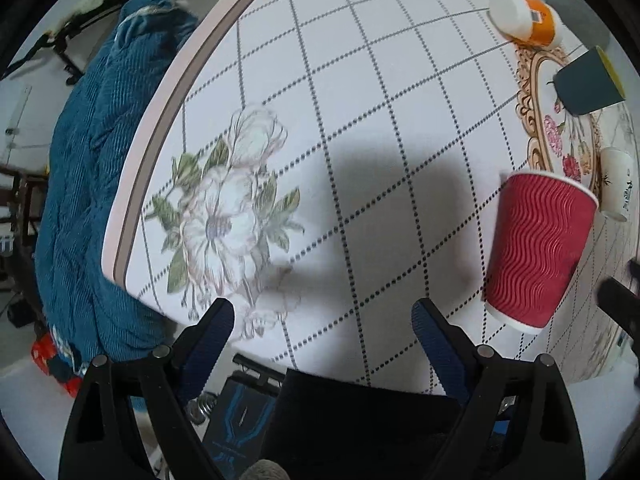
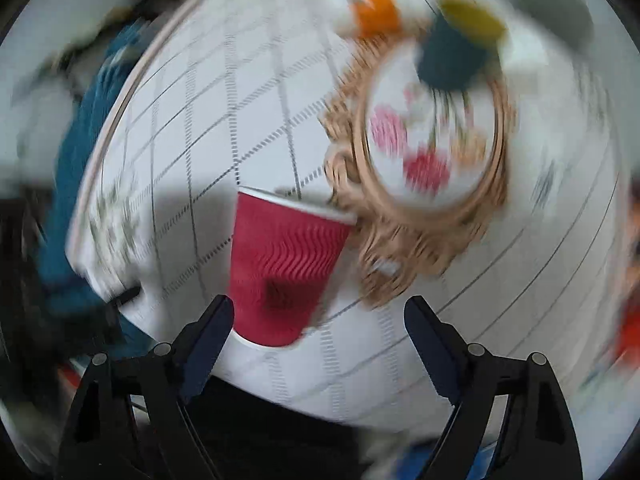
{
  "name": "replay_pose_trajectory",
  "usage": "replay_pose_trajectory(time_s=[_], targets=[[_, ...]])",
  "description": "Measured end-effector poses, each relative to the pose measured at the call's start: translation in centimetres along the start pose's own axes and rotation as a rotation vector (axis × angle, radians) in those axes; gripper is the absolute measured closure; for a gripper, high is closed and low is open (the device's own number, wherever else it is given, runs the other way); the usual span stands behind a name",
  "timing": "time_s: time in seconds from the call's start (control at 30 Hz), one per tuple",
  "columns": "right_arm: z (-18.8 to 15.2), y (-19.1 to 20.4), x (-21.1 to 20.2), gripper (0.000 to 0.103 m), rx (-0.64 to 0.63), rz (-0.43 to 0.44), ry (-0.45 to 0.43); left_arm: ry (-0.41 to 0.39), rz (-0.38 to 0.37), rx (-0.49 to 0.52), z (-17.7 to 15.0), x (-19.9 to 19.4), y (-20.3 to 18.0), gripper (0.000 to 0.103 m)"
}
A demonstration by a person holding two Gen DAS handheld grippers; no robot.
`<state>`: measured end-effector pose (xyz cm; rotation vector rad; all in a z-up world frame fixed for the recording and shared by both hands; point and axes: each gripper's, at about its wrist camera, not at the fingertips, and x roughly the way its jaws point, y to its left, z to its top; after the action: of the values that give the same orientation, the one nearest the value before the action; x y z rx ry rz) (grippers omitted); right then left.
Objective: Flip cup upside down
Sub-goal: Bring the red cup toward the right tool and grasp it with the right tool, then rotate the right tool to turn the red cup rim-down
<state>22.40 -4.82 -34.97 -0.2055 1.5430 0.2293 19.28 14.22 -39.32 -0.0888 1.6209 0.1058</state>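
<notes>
A red ripple-wall paper cup stands upright on the table, mouth up, at the right of the left wrist view. My left gripper is open and empty, to the left of the cup and apart from it. In the blurred right wrist view the same cup stands just ahead of my right gripper, nearer its left finger. The right gripper is open and holds nothing. Part of the right gripper shows at the right edge of the left wrist view.
The round table has a white checked cloth with flower prints. A dark teal cup, an orange-and-white container and a white mug stand at the far right. A blue quilted cloth hangs beyond the table's left edge.
</notes>
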Motion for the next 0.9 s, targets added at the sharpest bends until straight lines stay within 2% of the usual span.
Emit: replay_pose_trajectory(time_s=[0.07, 0.13, 0.2, 0.3, 0.43, 0.53, 0.63, 0.73, 0.9], targets=[[0.2, 2.2, -1.6, 0.014, -0.232, -0.119, -0.036, -0.013, -0.002, 0.011, 0.4, 0.1, 0.1, 0.012], [-0.2, 4.9, -2.6, 0.014, -0.522, -0.258, -0.086, -0.015, -0.008, 0.007, 0.6, 0.4, 0.2, 0.012], [-1.8, 7.7, -2.4, 0.014, -0.887, -0.408, -0.114, -0.013, -0.01, -0.007, 0.7, 0.7, 0.5, 0.012], [-5.4, 9.9, -0.1, 0.014, -1.399, -0.59, -0.088, 0.003, -0.022, -0.034, 0.6, 1.4, 0.8, 0.012], [-9.2, 10.2, 3.0, 0.014, -1.903, -0.711, -0.057, 0.023, -0.027, -0.053, 0.6, 2.3, 0.8, 0.012], [-10.5, 9.7, 4.9, 0.014, -2.166, -0.74, -0.038, 0.028, -0.012, -0.065, 0.4, 2.7, 0.4, 0.012], [-10.9, 8.8, 6.5, 0.014, -2.333, -0.768, -0.032, 0.037, 0.0, -0.093, 0.1, 3.2, 0.2, 0.012], [-11.4, 7.9, 7.7, 0.014, -2.452, -0.793, -0.033, 0.049, 0.0, -0.116, -0.3, 3.5, 0.0, 0.011], [-11.3, 6.9, 9.1, 0.014, -2.573, -0.804, -0.015, 0.06, -0.005, -0.141, -0.4, 3.8, 0.1, 0.011]])
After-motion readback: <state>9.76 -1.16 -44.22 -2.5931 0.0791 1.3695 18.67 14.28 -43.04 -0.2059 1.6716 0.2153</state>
